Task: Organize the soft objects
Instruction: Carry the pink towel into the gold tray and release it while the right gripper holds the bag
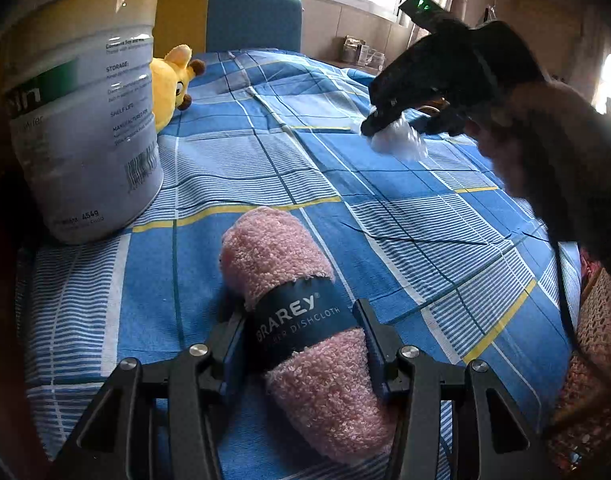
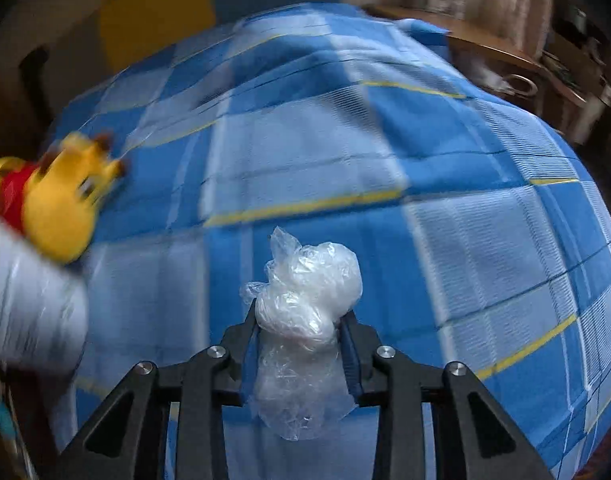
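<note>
Left claw (image 1: 301, 344) clenched on rolled pink cloth (image 1: 289, 280), near edge of bed (image 1: 385, 200), grip at paper band. Soft, light, springy; band the firmest hold. Band reads "BRAREY ... DISHCLOTH".
Right claw (image 2: 301, 320) grasping crumpled plastic bag (image 2: 305, 288), lifted off bed. Near weightless, slippery, likely to creep out.
Tin (image 1: 81, 112) far left: "STORAGE", "SHELF LIFE", "454g". Yellow plush toy (image 1: 173, 84) behind it.
</note>
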{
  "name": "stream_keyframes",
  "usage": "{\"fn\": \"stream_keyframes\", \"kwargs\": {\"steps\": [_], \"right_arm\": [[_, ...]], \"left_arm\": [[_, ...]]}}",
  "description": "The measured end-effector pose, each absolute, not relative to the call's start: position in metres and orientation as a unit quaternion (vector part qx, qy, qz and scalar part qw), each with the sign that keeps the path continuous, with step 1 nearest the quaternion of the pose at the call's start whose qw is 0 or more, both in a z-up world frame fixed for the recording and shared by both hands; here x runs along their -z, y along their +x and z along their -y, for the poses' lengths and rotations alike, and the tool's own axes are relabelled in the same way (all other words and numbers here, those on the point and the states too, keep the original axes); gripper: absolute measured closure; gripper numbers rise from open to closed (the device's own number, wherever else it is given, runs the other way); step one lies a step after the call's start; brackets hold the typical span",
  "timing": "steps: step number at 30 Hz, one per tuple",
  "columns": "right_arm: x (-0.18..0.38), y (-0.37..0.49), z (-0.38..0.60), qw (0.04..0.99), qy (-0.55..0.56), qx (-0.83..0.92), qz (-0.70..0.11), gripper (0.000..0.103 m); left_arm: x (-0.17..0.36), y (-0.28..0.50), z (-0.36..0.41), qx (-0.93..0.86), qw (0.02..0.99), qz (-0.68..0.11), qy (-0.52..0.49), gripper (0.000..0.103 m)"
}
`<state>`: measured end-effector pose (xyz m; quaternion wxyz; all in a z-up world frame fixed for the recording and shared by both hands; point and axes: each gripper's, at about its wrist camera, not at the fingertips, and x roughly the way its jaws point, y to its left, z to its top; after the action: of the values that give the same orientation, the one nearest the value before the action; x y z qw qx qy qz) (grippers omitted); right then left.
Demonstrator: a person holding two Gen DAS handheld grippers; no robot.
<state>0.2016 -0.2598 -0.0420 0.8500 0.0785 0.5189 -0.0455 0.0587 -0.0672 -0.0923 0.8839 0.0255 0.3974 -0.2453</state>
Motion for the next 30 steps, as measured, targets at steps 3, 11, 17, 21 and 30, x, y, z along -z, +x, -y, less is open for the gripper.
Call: {"fn": "stream_keyframes", "kwargs": {"steps": [3, 11, 17, 21, 30], "right_arm": [[0.06, 0.187, 0.248, 0.838, 0.067, 0.035, -0.541, 0.069], [0.082, 0.186, 0.254, 0.828, 0.091, 0.037, -0.553, 0.068], [0.086, 0.183, 0.258, 0.832, 0.085, 0.027, -0.548, 0.067], [0.085, 0.177, 0.253, 0.837, 0.066, 0.021, -0.543, 0.066], [0.082, 0.181, 0.252, 0.834, 0.079, 0.018, -0.545, 0.063]], "left_arm": [[0.092, 0.059, 0.067, 0.245, 0.884, -0.398, 0.025, 0.053], [0.089, 0.06, 0.067, 0.246, 0.88, -0.406, 0.03, 0.057], [0.08, 0.06, 0.063, 0.234, 0.873, -0.427, 0.029, 0.062], [0.069, 0.055, 0.058, 0.223, 0.877, -0.424, 0.038, 0.062], [0.031, 0.034, 0.033, 0.194, 0.895, -0.399, 0.039, 0.062]]}}
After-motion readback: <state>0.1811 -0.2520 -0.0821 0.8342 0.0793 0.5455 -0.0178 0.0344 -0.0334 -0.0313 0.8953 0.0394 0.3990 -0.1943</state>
